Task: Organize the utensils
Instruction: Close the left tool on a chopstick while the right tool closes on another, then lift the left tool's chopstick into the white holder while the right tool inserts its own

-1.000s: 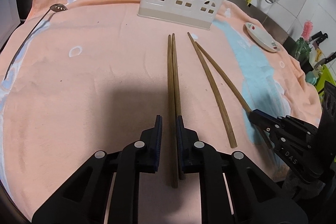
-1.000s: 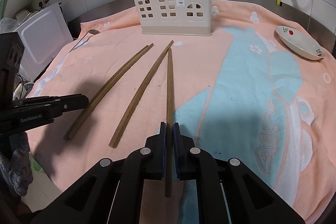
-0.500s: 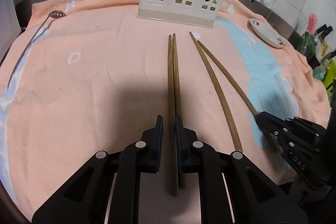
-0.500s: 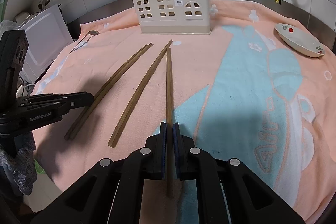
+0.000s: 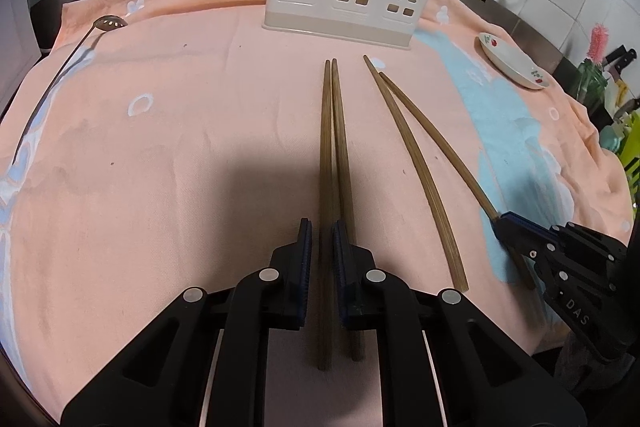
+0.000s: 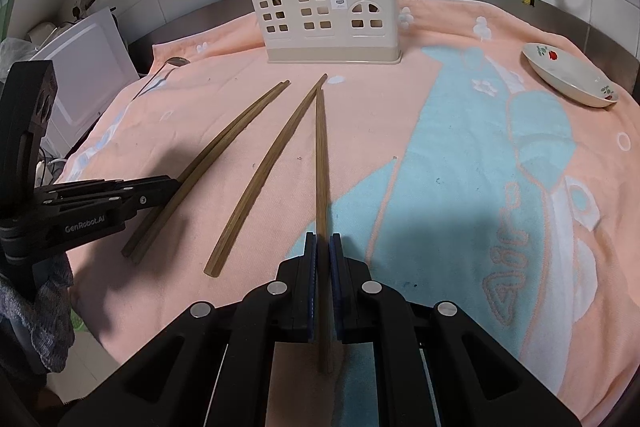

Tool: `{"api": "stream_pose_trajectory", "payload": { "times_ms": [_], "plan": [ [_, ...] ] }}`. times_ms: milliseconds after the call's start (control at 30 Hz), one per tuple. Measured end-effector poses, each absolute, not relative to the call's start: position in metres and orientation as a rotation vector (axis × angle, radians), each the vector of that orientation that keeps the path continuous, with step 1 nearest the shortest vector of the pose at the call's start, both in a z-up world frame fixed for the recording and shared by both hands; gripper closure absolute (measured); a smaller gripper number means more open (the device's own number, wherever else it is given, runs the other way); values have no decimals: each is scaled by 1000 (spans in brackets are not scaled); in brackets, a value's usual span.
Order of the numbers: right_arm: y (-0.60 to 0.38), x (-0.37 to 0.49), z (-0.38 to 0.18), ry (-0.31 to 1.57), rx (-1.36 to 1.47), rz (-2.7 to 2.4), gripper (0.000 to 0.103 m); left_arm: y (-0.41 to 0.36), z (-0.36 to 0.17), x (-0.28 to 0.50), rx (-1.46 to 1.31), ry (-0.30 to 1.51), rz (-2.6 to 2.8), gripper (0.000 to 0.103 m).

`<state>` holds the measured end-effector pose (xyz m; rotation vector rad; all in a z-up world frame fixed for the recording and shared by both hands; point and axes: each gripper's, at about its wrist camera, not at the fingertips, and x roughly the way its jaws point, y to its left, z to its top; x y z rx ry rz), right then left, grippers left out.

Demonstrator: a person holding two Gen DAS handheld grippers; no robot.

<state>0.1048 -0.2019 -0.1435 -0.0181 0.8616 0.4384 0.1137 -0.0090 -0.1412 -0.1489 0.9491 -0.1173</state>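
left gripper: jaws narrowly parted around the near ends of a chopstick pair lying side by side on the peach towel; a thin gap shows beside the left pad, so a firm grip cannot be confirmed. versus 1.0 s ago: pair sits the same between the fingers, holder appears a little nearer.

right gripper: closed on one chopstick, pads touching both sides, its far tip meeting the tip of a loose chopstick to the left. grip unchanged from earlier frames.

utensil holder: upright at far centre, several chopsticks standing in it. slotted spoon far left, small dish far right, both as before.
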Motion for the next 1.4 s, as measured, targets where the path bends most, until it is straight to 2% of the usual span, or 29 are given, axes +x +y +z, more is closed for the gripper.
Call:
{"api": "stream_pose_trajectory", "payload": {
  "times_ms": [267,367,467,1100,1400],
  "plan": [
    [-201,105,-144,862,-21,436,96,-13,-142,109,-117,936,-114,93],
    [-201,104,-143,861,-22,436,96,-14,-140,109,-105,938,-109,98],
    [-201,101,-138,845,-25,440,96,-7,-136,107,-148,940,-128,98],
    [-197,108,-43,631,-60,474,96,12,-44,100,-133,745,-181,98],
    [-189,133,-6,598,-75,503,97,14,-14,118,-104,703,-188,98]
  ]
}}
